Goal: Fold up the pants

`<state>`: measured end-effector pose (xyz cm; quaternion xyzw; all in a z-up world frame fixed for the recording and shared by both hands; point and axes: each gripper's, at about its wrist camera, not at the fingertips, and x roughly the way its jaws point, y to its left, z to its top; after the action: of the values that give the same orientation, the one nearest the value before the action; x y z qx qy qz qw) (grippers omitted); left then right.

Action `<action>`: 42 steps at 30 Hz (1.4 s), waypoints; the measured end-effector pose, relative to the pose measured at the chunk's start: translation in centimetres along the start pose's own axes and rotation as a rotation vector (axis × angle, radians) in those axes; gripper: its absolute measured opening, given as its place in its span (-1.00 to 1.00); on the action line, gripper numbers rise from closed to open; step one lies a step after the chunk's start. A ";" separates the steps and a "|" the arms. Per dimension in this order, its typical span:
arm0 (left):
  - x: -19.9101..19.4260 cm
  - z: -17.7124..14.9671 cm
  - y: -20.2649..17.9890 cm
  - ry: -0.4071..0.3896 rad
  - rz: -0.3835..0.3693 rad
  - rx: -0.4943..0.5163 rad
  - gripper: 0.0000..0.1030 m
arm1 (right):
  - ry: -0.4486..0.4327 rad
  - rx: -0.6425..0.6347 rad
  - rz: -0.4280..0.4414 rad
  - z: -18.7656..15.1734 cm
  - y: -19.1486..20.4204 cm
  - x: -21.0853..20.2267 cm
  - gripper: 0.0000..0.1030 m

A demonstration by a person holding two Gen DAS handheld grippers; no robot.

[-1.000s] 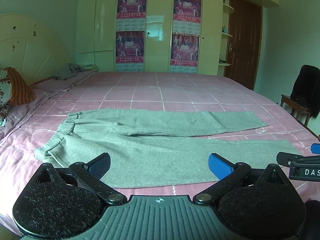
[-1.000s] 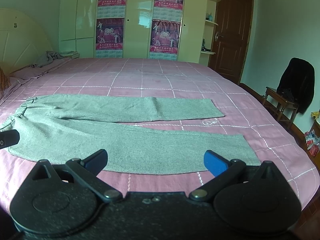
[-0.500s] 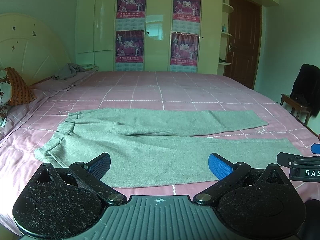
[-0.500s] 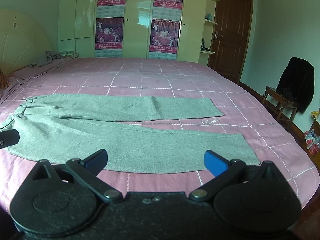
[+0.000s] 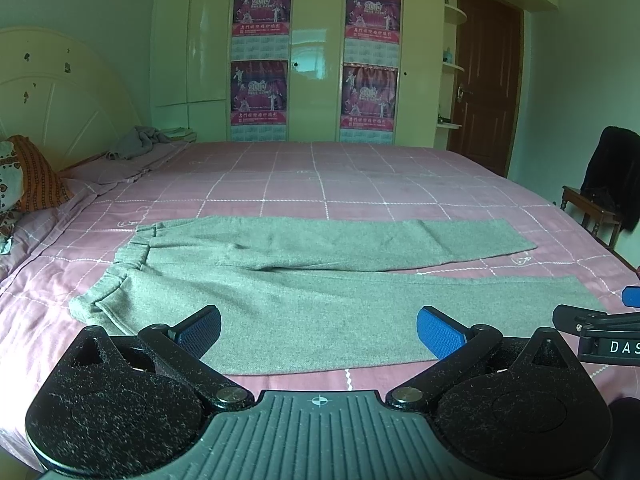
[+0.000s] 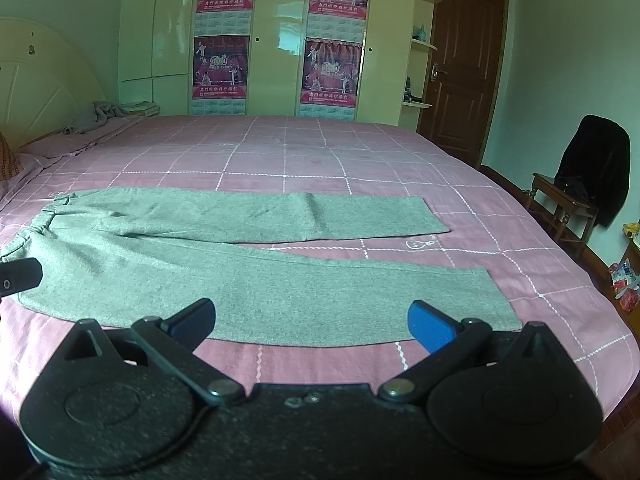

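Grey pants (image 5: 320,280) lie flat on the pink checked bed (image 5: 320,176), waistband at the left, both legs spread apart toward the right. They also show in the right wrist view (image 6: 240,264). My left gripper (image 5: 319,330) is open and empty, hovering over the near edge of the near leg. My right gripper (image 6: 311,320) is open and empty over the near leg's lower part. The right gripper's tip shows at the right edge of the left wrist view (image 5: 600,328). The left gripper's tip shows at the left edge of the right wrist view (image 6: 20,280).
A headboard (image 5: 52,112) and pillows (image 5: 28,180) are at the left. A crumpled grey cloth (image 5: 140,140) lies at the far corner. A wardrobe with posters (image 5: 316,60) stands behind. A chair with a dark jacket (image 6: 588,176) stands right of the bed, near a door (image 6: 460,64).
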<state>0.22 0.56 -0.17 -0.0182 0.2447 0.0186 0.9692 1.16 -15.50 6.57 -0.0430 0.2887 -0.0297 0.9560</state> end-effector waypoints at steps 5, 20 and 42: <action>0.0 0.0 0.0 0.000 0.001 0.000 1.00 | 0.000 0.001 -0.001 0.0 0.0 0.0 0.99; 0.7 -0.2 0.3 0.022 0.016 -0.003 1.00 | 0.003 0.008 0.048 -0.2 0.1 0.1 0.99; 18.7 8.0 8.5 0.085 -0.070 -0.246 0.99 | -0.043 -0.015 0.286 7.8 -0.8 9.1 0.95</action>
<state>20.09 9.87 -2.28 -0.1463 0.2805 0.0139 0.9485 13.01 -16.58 8.11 -0.0094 0.2717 0.1098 0.9561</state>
